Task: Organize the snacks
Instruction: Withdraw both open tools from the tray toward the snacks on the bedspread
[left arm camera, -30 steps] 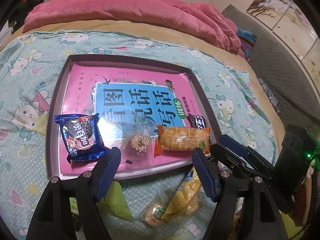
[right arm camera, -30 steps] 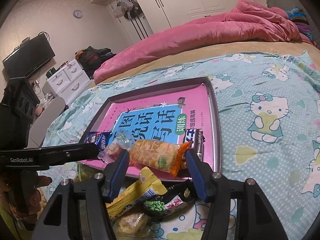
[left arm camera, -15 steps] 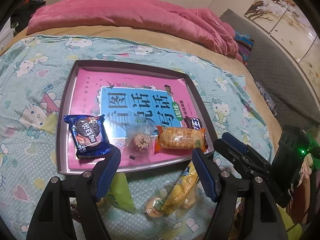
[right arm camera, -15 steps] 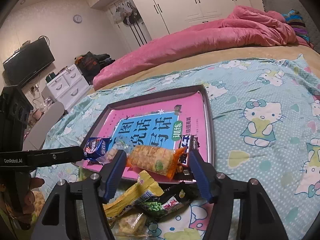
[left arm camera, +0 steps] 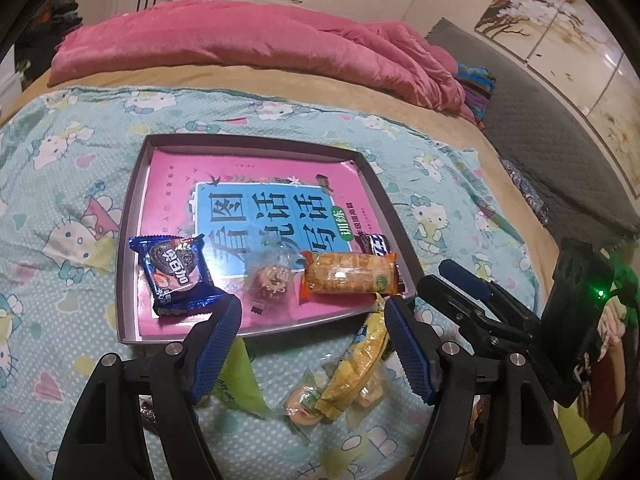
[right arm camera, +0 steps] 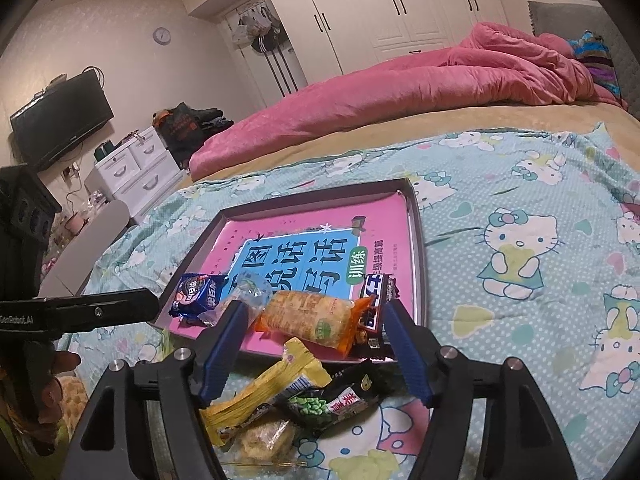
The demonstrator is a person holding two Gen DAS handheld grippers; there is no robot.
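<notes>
Both grippers hang with jaws apart, holding nothing: left gripper (left arm camera: 312, 344) and right gripper (right arm camera: 312, 344). 4 snacks line the tray (left arm camera: 132, 216) near its front edge; the yellow packet (left arm camera: 356, 364) lies on the bedspread (left arm camera: 52, 288) before it.

The dark chocolate bar (left arm camera: 374, 243) lies half hidden behind the orange snack pack (left arm camera: 349, 272).

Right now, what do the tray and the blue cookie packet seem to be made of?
Tray: probably thin metal with a dull grey-brown finish, given its thin upright rim and faint sheen, though stiff card is possible.
Blue cookie packet: glossy plastic film, judging by the crimped ends and wrinkled highlights.
</notes>
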